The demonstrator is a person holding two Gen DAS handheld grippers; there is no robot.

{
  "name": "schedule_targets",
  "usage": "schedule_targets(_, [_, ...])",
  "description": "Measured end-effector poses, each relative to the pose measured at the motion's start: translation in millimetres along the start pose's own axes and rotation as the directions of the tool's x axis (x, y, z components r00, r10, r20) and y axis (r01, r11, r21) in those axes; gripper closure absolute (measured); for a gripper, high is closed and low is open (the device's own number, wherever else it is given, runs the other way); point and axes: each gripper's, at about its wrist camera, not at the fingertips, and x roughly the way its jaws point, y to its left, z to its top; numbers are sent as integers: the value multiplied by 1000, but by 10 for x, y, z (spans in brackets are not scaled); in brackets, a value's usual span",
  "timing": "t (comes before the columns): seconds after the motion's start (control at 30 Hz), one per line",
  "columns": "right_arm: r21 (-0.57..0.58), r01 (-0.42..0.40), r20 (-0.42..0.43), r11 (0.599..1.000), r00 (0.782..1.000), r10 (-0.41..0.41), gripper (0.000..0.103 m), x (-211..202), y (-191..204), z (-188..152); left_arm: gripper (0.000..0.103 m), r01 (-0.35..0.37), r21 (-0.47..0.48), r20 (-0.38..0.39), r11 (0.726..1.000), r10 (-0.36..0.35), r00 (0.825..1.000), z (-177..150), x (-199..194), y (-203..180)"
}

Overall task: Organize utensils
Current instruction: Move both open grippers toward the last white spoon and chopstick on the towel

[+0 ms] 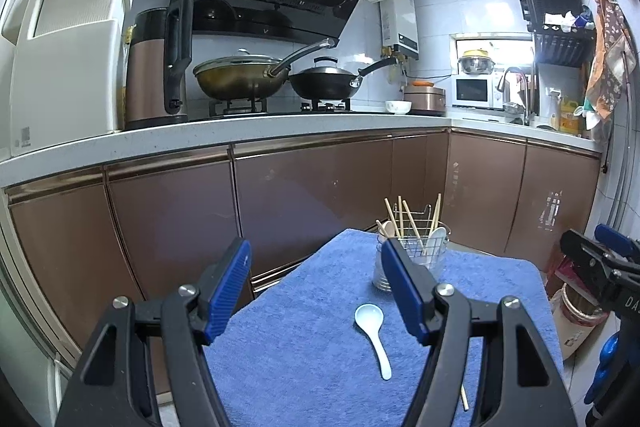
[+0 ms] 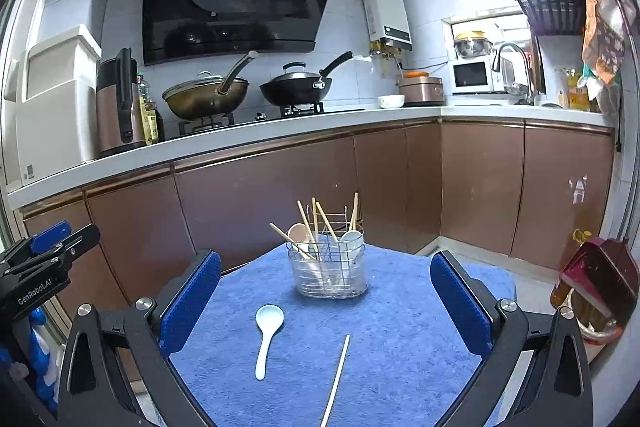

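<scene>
Left gripper [image 1: 316, 267] at the left, hovering over the near-left part of the blue towel [image 2: 400, 327], jaws spread wide, nothing between the blue pads. In the right wrist view it shows only as a black body with blue parts at the far left edge [image 2: 60, 243].

White ceramic spoon [image 2: 266, 337] lies flat on the towel, bowl toward the holder, handle toward the cameras, loose and untouched. Just right of it a single wooden chopstick [image 2: 338, 379] lies on the towel, slanted, near end running off the bottom edge; in the left view only its tip peeks out by the right finger [image 1: 464, 397].

Behind both, near the towel's far edge, a clear utensil holder with wire frame [image 2: 332, 273] stands upright. Inside: several wooden chopsticks [image 2: 306, 221] leaning at different angles, a beige spoon [image 2: 298, 231] on the left side, a white spoon [image 2: 352, 241] on the right.

Right gripper [image 2: 326, 291] over the near-right part of the towel, jaws wide apart, empty; spoon and loose chopstick sit between its fingers in view but lower, on the cloth.

Background: kitchen counter [image 2: 280, 127] with two woks on the stove.
</scene>
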Motion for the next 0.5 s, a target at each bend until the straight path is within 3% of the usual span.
schedule_targets(0.5, [40,10,13,999,1000,-11,0,52,-244,-106,37,17,44,6,999,-17,1000,-11,82,-252])
